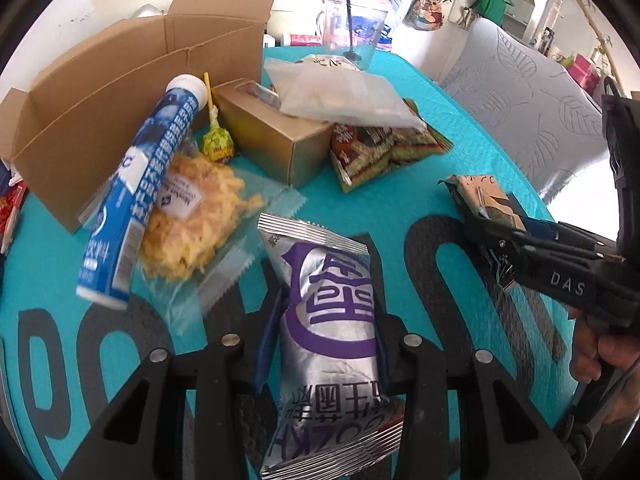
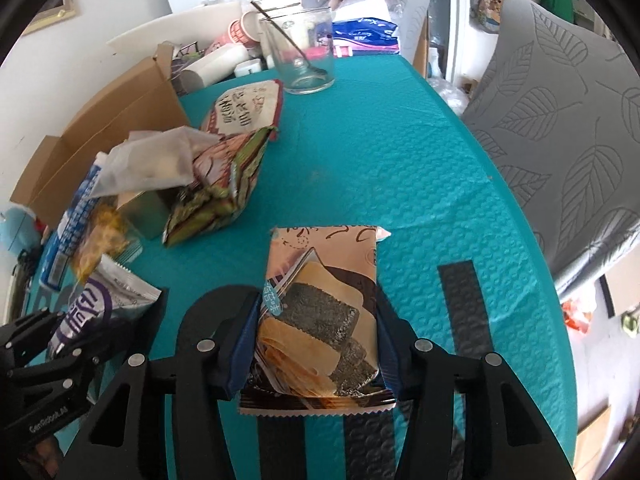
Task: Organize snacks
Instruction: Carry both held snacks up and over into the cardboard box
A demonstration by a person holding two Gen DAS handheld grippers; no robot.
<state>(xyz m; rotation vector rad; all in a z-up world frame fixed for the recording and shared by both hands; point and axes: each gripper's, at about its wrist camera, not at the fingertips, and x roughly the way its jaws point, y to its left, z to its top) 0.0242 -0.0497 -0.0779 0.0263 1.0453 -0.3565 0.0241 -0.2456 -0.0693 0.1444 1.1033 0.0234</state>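
Note:
My left gripper is shut on a silver and purple snack bag, held just above the teal table. My right gripper is shut on a tan seaweed snack packet; it also shows in the left wrist view. An open cardboard box stands at the far left. In front of it lie a blue tube, a clear bag of yellow chips, a lollipop, a gold box, a white bag and green-red packets.
A glass jar with a spoon stands at the table's far edge, a flat red-rimmed packet before it. A grey leaf-pattern chair is at the right. The teal table has bare surface to the right of the snacks.

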